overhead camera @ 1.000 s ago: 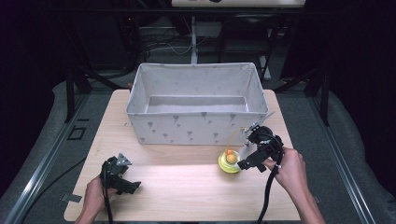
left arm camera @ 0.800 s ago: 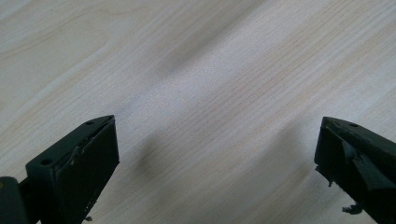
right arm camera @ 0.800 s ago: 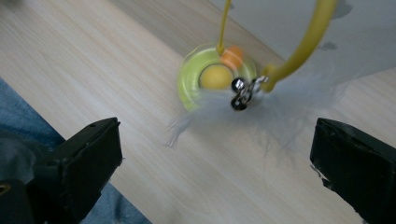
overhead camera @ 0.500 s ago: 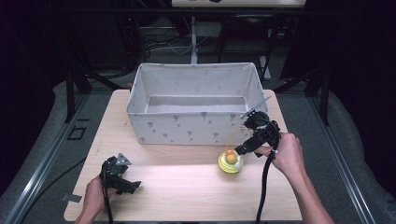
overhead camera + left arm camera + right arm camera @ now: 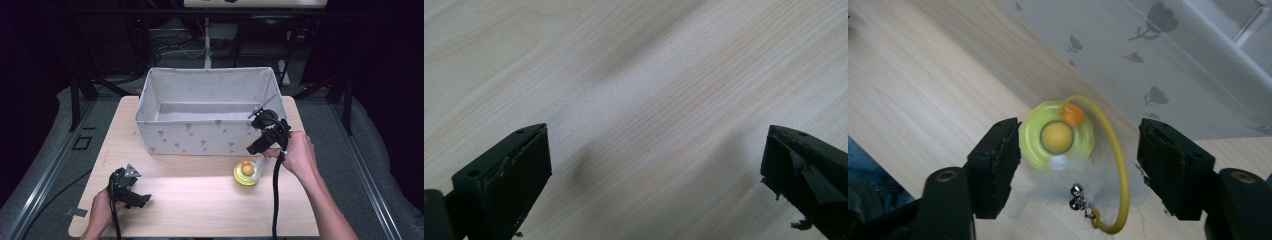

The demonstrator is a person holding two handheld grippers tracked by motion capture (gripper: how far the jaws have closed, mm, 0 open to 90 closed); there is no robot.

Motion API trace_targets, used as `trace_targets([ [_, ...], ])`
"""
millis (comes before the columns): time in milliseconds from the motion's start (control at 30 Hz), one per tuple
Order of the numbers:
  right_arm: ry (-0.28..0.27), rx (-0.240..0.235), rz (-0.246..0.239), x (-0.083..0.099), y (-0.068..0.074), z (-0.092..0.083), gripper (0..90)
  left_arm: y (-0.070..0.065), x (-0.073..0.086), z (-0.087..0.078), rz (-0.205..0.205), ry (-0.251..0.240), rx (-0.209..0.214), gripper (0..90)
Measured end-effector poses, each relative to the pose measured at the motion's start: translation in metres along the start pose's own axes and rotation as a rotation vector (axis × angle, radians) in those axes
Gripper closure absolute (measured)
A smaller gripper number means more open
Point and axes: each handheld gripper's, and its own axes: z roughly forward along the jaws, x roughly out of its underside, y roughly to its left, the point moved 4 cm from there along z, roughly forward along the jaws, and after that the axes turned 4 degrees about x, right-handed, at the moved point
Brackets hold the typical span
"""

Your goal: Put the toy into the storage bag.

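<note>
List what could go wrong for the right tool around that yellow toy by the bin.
1. The right tool is open over the yellow toy, but its curved yellow wire, white feather and bell stick out sideways; closing may catch just those, leaving the toy dangling.
2. The toy sits close to the fabric bin; the tool might bump its wall.
3. The round base could slide on the smooth table when squeezed off-centre.

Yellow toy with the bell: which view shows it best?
Right gripper view: the yellow toy sits close up between the open right tongs, with its curved stem, feather tuft and small bell clear. High view shows it as a small yellow disc on the table before the fabric bin. Left gripper view shows bare wood.
</note>
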Motion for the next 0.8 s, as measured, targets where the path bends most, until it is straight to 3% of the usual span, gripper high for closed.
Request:
trace_targets([
  [200,0.023,0.022,-0.007,-0.009,-0.001,0.006,48.4,0.0,0.0,0.0,-0.001,0.001,0.0,0.1],
  [400,0.022,0.005,-0.005,-0.015,0.001,0.011,63.1,0.0,0.0,0.0,-0.001,0.001,0.0,0.1],
  [800,0.029,-0.014,0.0,-0.017,-0.001,0.016,82.9,0.0,0.0,0.0,0.001,0.004,0.005,0.1],
])
